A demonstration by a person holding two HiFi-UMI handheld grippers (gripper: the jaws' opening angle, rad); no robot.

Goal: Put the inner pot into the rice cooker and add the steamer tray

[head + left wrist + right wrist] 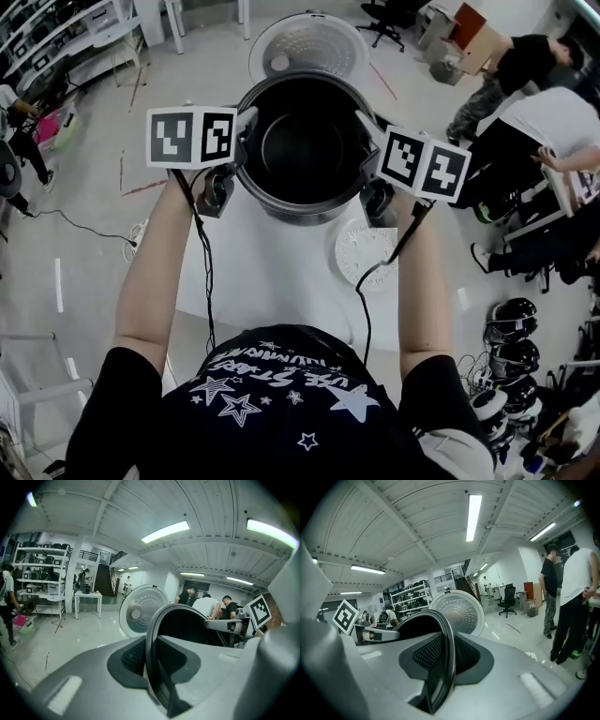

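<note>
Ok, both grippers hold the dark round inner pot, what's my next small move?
Probably lower the dark round inner pot straight down, level: the left gripper and right gripper clamp opposite rims, and the cooker's perforated lid stands open behind.

My head camera looks steeply down from above the person's shoulders onto the inner pot (302,150) and the white counter (272,281). The camera on the left tongs (151,667) sits right against the pot's rim, facing across it toward the right tongs (440,672), whose camera faces back. All three views share the pot and the lid (307,47) behind it.
</note>
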